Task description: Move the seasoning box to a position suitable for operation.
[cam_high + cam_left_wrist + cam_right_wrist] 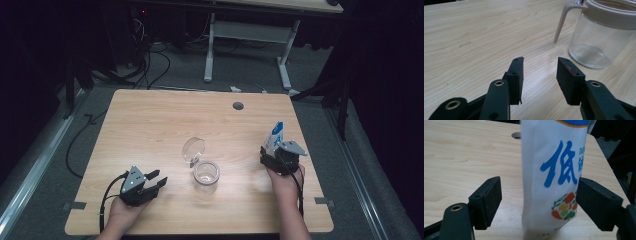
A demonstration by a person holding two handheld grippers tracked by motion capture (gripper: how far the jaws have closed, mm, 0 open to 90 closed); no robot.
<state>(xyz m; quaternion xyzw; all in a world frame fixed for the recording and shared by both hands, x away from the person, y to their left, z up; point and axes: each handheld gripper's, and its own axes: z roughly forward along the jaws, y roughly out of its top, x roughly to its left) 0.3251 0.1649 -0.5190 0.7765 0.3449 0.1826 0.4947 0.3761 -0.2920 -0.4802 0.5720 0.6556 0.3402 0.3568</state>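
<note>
High view: the left hand-held gripper (156, 181) rests on the worktop (150, 125) near the front edge, left of the glass jar (206, 173), jaws spread with nothing between them. The jar stands near the worktop's middle, its hinged lid (193, 149) tipped open behind it. Right of the jar, the right hand-held gripper (272, 150) has its jaws spread around an upright white packet (275, 136); its left pad stands clear of the packet.
</note>
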